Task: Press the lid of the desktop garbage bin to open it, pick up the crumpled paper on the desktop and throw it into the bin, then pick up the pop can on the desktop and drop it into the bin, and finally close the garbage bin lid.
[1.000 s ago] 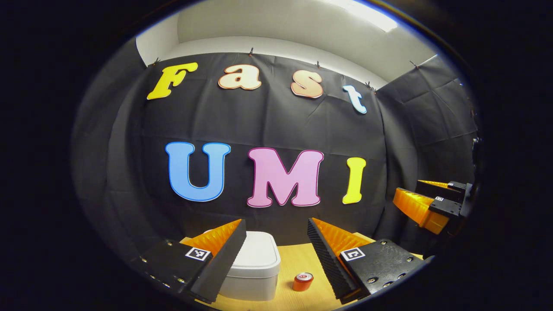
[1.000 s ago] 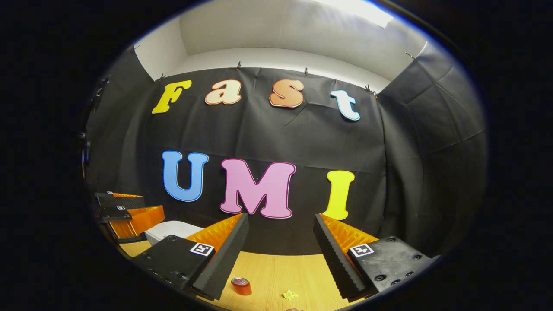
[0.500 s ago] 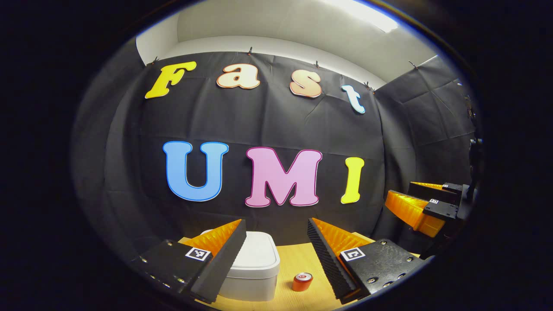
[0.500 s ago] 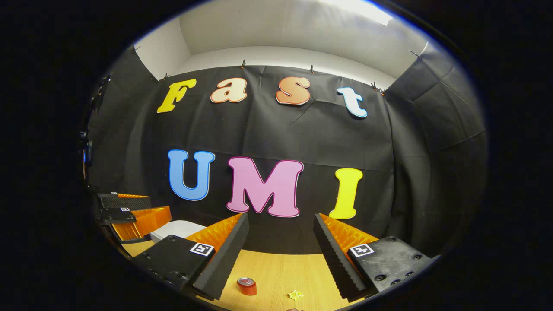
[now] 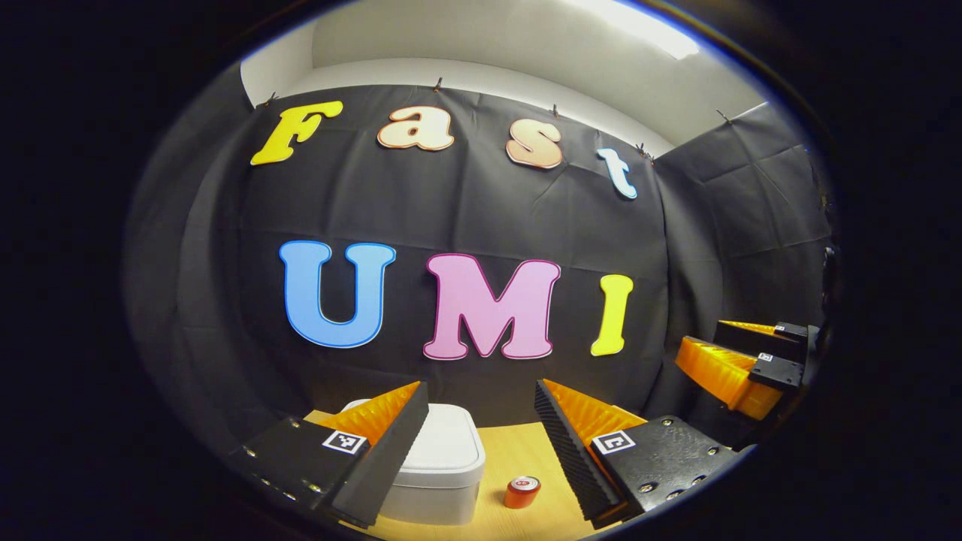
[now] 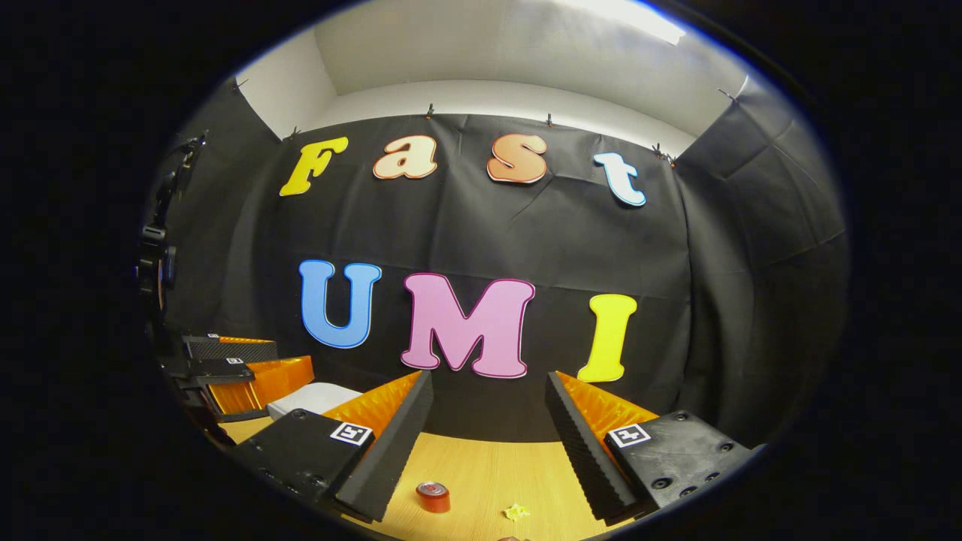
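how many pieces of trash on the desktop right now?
2: the pop can standing right of the bin, and the crumpled paper right of the can. More may sit out of view.

Bin (image 5: 443, 473), lower centre of the left gripper view: white, plain, lid included. Can (image 5: 521, 492), right of it: red body, silver top. Paper (image 6: 515, 513), bottom centre of the right gripper view: pale yellow. Table (image 6: 488, 473): light wood grain.
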Tool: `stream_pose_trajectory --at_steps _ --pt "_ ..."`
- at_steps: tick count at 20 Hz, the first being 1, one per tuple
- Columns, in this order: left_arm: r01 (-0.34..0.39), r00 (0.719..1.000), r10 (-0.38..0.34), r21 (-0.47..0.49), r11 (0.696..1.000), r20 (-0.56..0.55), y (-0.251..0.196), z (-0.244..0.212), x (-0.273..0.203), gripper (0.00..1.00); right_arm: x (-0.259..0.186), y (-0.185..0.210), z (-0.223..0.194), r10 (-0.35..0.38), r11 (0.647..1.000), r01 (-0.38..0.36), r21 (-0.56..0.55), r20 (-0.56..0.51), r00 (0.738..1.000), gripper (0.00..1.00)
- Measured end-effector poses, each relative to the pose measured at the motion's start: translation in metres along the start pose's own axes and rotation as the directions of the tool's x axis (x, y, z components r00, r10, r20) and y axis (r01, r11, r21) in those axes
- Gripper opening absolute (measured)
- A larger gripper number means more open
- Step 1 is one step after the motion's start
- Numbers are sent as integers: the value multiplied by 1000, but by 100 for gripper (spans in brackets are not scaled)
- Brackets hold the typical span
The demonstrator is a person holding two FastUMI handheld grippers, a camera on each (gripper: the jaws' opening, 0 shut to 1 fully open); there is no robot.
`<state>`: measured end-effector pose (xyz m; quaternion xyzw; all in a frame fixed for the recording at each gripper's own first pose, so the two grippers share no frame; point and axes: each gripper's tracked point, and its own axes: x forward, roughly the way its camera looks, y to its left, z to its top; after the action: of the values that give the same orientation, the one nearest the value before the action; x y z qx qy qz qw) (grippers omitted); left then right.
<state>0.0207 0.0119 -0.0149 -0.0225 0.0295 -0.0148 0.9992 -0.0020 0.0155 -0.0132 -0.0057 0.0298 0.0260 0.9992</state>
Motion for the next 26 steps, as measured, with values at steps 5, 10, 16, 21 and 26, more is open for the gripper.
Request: stream_pose_trajectory --at_steps 5,10,16,21,26 --pt "-24 1000 23 -45 999 -20 19 -4 11 73 -4 -3 -5 -4 1000 4 -6 -21 1000 98" --pt "-63 994 61 -26 998 -91 41 -32 27 46 -8 -9 -11 -18 1000 17 -11 -38 999 98" --pt "-166 974 166 11 986 -155 88 -67 50 10 -13 -14 -22 -28 1000 28 1 -73 997 98" --pt "-107 963 104 0 994 -250 98 -103 66 1 -17 -22 -22 -51 999 51 -6 -73 996 98" --pt "-112 932 116 33 993 -344 106 -136 67 1 -20 -29 -31 -71 997 71 -3 -96 993 98"
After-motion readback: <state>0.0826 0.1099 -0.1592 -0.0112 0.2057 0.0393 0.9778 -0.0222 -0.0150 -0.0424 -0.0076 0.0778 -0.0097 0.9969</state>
